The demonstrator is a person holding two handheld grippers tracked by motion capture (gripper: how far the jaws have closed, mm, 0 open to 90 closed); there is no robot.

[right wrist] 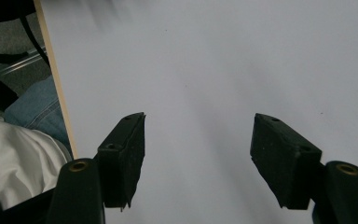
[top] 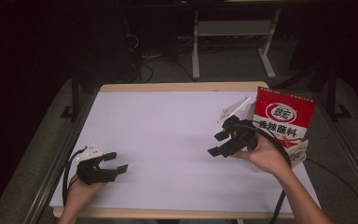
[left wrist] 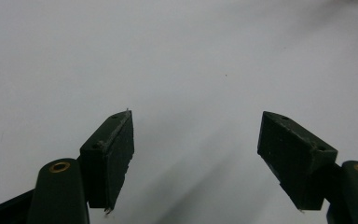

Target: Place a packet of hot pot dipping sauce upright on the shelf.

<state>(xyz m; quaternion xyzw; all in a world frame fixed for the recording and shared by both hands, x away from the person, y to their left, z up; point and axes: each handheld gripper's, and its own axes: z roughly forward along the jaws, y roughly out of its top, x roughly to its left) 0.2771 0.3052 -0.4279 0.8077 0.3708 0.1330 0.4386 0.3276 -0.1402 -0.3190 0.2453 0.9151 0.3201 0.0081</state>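
Observation:
A red and white seasoning pouch [top: 283,116] with printed characters stands upright at the table's right side. Just left of it, a person's right hand holds my right gripper [top: 218,143], open, jaws pointing left over the white table top [top: 168,130] with nothing between them. In the right gripper view the same jaws [right wrist: 198,154] stand wide apart over bare white surface. Near the front left corner rests my left gripper [top: 115,161], open and empty, pointing right. Its jaws [left wrist: 196,163] in the left gripper view frame only white table.
A small white packet or card [top: 233,109] leans beside the pouch, and another small packet [top: 298,151] lies at the pouch's foot. The table's wooden edge [right wrist: 58,93] runs past the person's lap in the right gripper view. Table legs and cables lie beyond the far edge.

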